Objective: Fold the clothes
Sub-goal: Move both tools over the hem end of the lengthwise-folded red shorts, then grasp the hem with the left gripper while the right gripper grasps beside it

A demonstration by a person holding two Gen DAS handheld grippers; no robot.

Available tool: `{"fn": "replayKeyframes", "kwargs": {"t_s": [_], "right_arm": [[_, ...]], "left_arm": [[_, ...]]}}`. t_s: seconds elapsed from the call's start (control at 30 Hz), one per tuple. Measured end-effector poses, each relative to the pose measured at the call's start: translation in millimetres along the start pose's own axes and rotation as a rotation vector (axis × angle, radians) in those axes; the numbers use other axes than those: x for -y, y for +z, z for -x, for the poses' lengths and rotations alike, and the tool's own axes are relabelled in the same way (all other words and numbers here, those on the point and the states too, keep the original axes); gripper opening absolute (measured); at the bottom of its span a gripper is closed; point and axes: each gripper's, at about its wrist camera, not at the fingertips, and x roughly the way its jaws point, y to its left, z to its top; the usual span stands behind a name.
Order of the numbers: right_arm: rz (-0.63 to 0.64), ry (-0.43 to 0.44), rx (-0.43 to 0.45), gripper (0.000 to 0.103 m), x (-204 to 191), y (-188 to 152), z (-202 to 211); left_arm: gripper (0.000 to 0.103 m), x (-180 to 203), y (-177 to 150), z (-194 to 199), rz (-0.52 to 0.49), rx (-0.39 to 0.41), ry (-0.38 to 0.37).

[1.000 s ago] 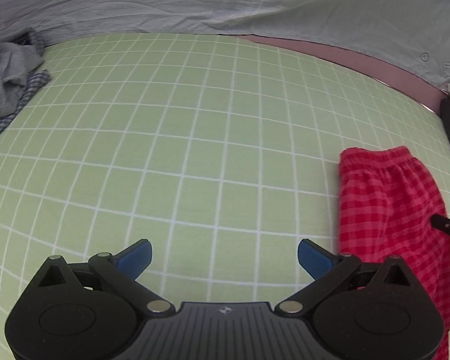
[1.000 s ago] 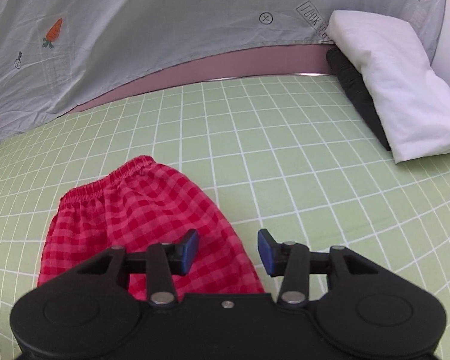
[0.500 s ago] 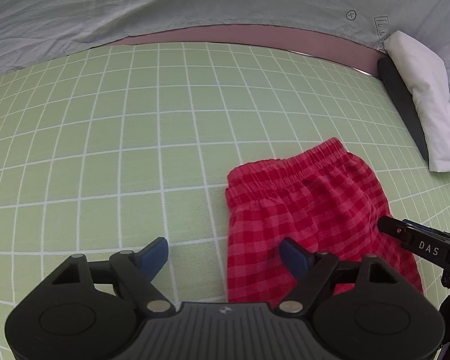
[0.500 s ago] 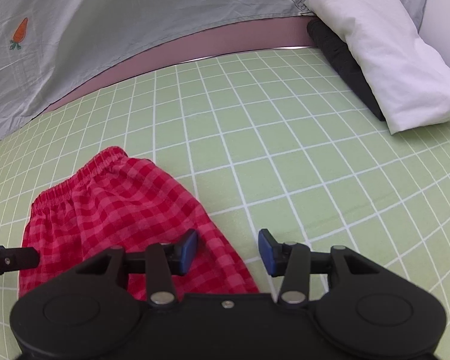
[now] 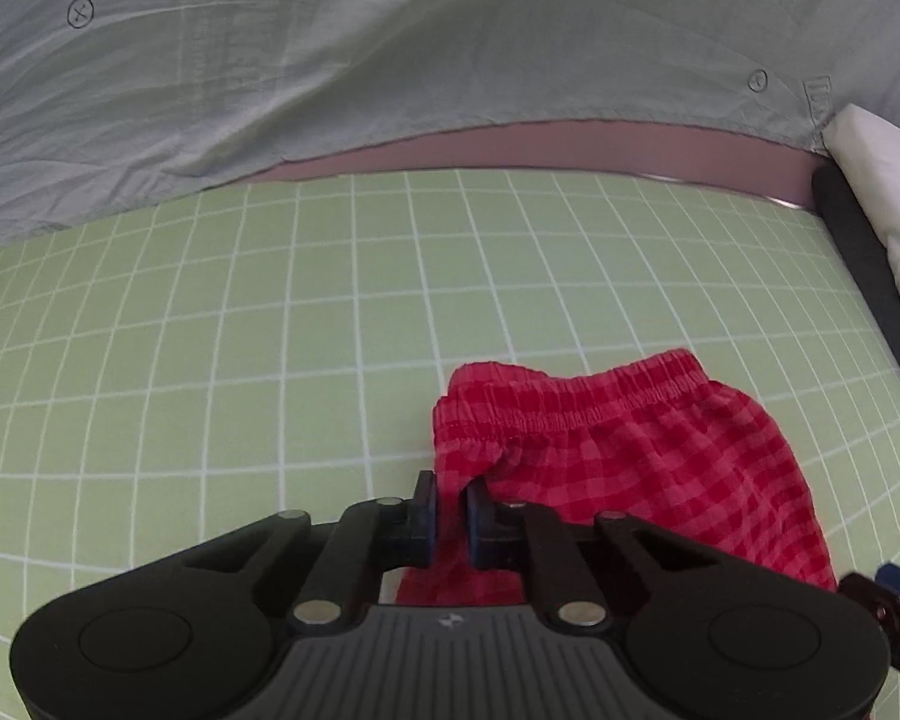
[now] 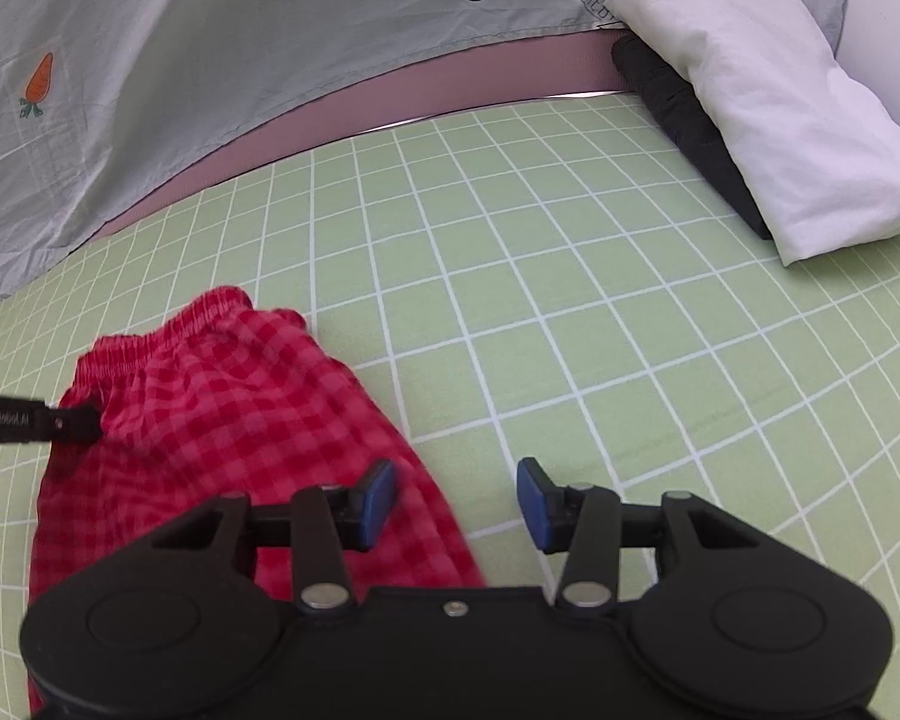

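Half a second ago the left gripper (image 5: 449,519) was spread wide over the mat; now its fingers are pressed together, pinching the left side of the red checked shorts (image 5: 618,468) just under the stretchy waistband (image 5: 576,402). A small bump of cloth stands up where it pinches. The shorts lie on the green grid mat (image 5: 210,330), toward its near edge, with the waistband pointing to the far edge. They look light, soft and floppy, so they will sag and slide if held by one spot only. I think the best places to hold are the two sides near the waistband.

The right gripper (image 6: 455,501) is spread apart and holds nothing. Its left finger is over the right edge of the shorts and its right finger is over bare mat.

Writing on the left gripper's side (image 6: 6,418) looks like "GenRobot.AI". The gray sheet (image 6: 210,30) shows "LOOK" upside down by the white pillow (image 6: 768,120).
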Motion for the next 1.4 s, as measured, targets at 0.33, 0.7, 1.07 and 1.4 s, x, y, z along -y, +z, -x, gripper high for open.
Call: {"fn": "replayKeyframes", "kwargs": {"t_s": [0.33,0.7,1.07,1.4], "right_arm": [[0.036,-0.002,-0.049,0.045,14,-57,49],[0.126,0.004,-0.096,0.029,25,-127,95],[0.202,0.065,-0.016,0.002,28,-142,124],[0.179,0.072,-0.042,0.009,34,-153,134]], "left_arm": [[0.046,-39,-81,70,0.008,-0.096,-0.038],[0.045,-54,-188,125,0.057,-0.224,-0.045],[0.002,-44,-215,154,0.08,-0.145,-0.069],[0.027,-64,-226,163,0.191,-0.121,-0.035]]}}
